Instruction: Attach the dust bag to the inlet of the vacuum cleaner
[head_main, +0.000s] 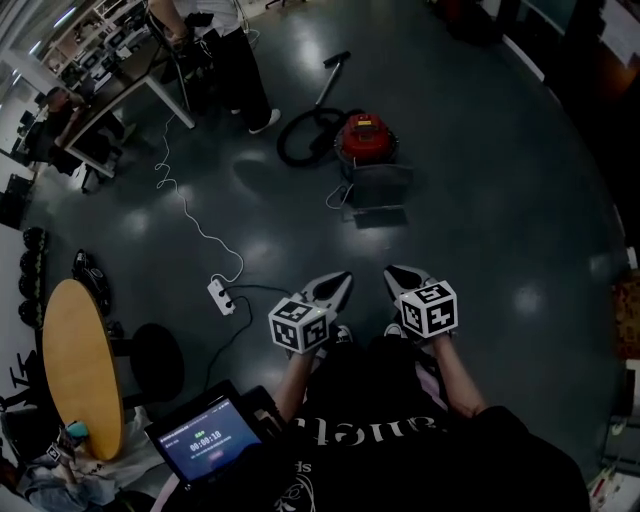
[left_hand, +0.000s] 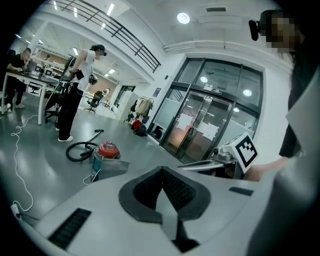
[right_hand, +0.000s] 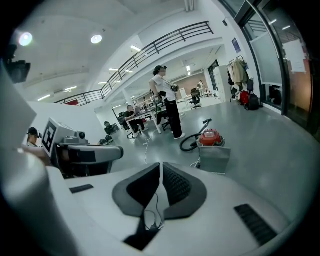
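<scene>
Left tool & right tool are both pinched shut, empty, well apart from the red vacuum cleaner. The grey dust bag lies against it on the floor. Whether it's on the inlet is unclear from here; handling the bag well means the person getting much nearer.

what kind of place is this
Probably a large open-plan office or lab hall: desks with people at them, tall glass doors, an upper-floor railing and a glossy dark floor.

Glossy dark floor, round wooden table, glass doors, ceiling lights
</scene>
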